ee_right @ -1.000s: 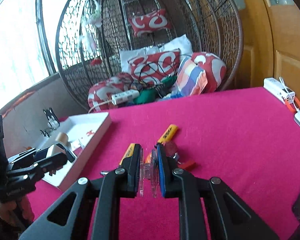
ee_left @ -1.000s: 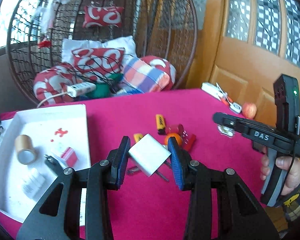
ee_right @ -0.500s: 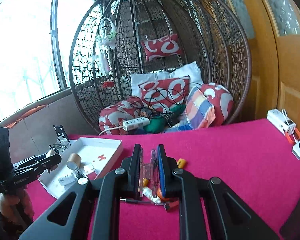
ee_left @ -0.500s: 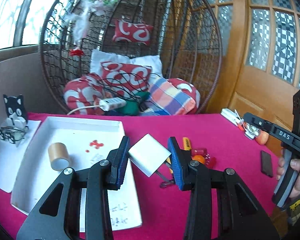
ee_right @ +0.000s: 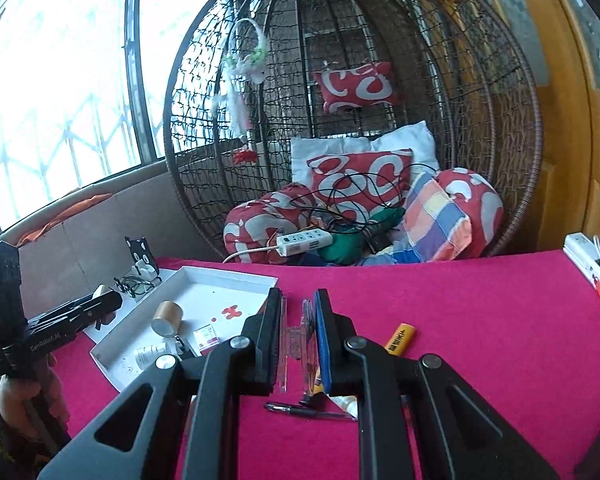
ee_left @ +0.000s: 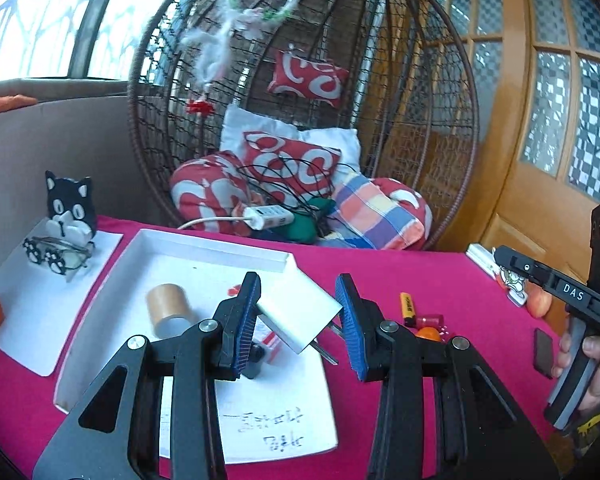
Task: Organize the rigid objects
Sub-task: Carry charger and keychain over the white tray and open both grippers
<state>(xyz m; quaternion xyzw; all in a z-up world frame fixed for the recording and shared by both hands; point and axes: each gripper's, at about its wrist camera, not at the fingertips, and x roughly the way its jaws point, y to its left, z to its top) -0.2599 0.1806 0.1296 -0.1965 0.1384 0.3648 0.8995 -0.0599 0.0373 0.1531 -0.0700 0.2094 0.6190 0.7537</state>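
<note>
Left hand-held gripper (ee_left: 298, 318): clamps white plug adapter (ee_left: 296, 312), frame centre; prongs partly hidden.
Right hand-held gripper (ee_right: 298, 340): nearly closed on clear plastic piece (ee_right: 296, 340), hard to identify.

Daylight floods from the overexposed arched barred window (ee_right: 56, 92) at left; fisheye bends edges, dark vignetted corners, focus sharp.

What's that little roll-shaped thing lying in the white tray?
On the pink table, find the white tray left of centre. The tan tape roll stands in its middle, a short cylinder with a grey end face, unlike the flat packets beside it.
</note>
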